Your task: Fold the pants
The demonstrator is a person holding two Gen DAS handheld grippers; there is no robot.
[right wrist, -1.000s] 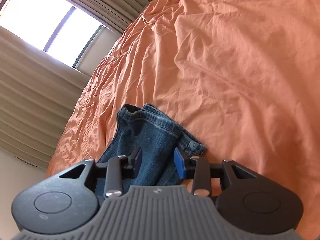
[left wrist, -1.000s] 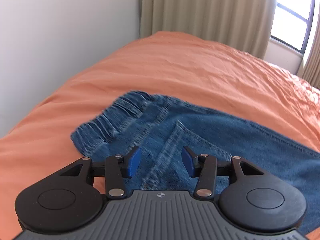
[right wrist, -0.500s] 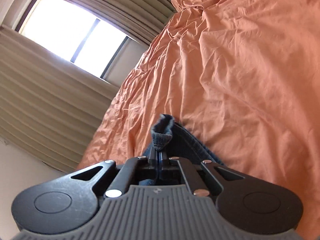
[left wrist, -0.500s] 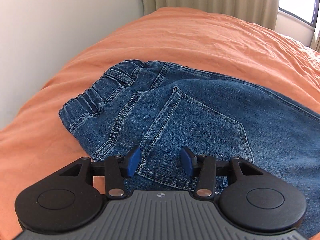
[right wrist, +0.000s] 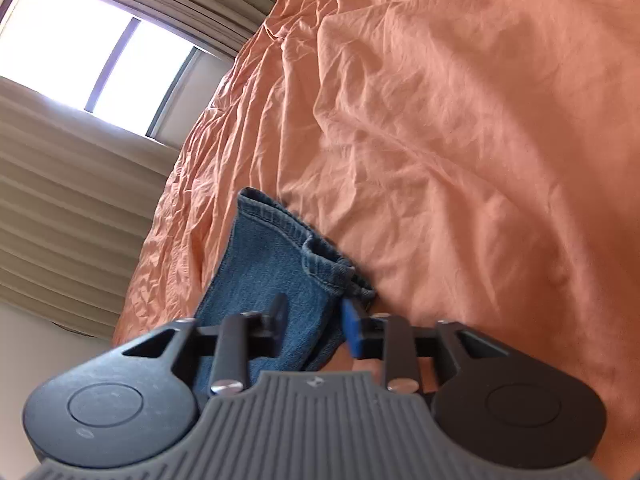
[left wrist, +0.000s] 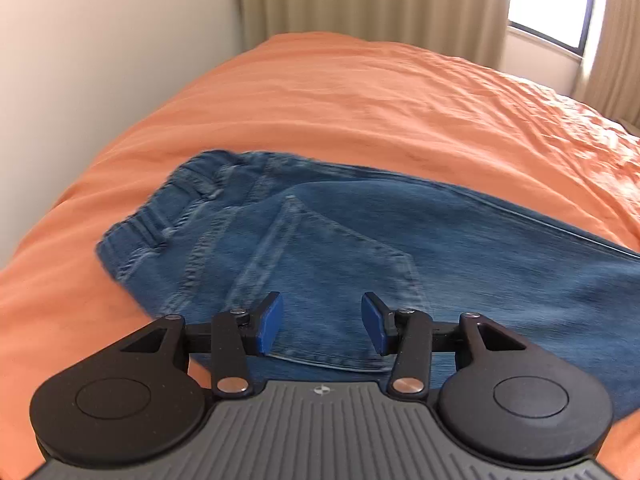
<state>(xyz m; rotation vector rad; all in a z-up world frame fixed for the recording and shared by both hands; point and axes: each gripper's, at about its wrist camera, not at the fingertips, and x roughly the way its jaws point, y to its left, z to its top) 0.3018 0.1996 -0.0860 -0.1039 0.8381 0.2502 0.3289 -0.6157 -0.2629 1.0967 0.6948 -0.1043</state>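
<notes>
- While hovering over the jeans (left wrist: 360,248) seat, left gripper (left wrist: 322,324) jaws apart, holding nothing.
- Right gripper (right wrist: 314,324) jaws spread astride the hems (right wrist: 280,256): risk of pinching one layer only, at 12 o'clock.

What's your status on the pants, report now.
Left gripper open above the jeans' back pocket. Right gripper open around the leg cuffs. Jeans flat on orange bedsheet; nothing in the way.

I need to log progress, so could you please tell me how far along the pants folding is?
Early stage. Done: the jeans lie on the orange bedsheet, apparently one leg stacked on the other, back pocket up. In hand: nothing gripped; the left claw hangs open over the pocket, the right claw open at the leg hems. Left: folding the length over.
</notes>
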